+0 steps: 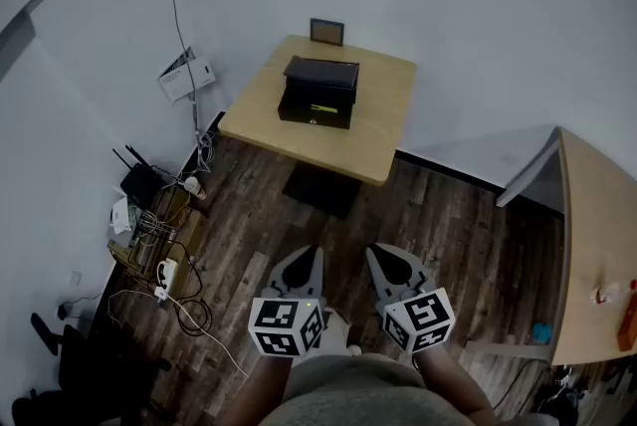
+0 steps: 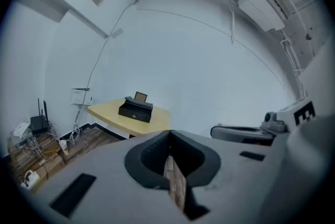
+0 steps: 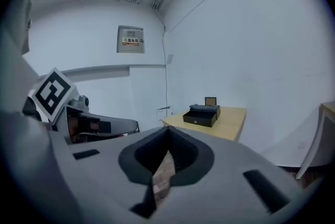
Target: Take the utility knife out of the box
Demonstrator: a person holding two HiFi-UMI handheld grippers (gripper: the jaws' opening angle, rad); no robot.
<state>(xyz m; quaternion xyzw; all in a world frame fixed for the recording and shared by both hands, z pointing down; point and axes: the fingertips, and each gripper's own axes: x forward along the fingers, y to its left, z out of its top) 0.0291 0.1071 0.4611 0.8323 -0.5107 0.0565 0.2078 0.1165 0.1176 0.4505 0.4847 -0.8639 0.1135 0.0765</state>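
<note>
A black box (image 1: 318, 94) stands open on a small wooden table (image 1: 383, 130) across the room, far ahead of both grippers. A thin yellow strip (image 1: 323, 107) lies in its lower part, likely the utility knife. My left gripper (image 1: 311, 256) and right gripper (image 1: 378, 251) hang side by side low over the wooden floor, both shut and empty. The left gripper view has the box (image 2: 136, 110) small in the distance beyond the shut left gripper (image 2: 169, 133). In the right gripper view the box (image 3: 201, 114) sits beyond the shut right gripper (image 3: 167, 129).
A small picture frame (image 1: 326, 32) stands behind the box. A router, boxes and tangled cables (image 1: 149, 210) lie on the floor at the left wall. A second table (image 1: 597, 245) stands at the right. Dark plank floor (image 1: 299, 235) stretches between me and the box table.
</note>
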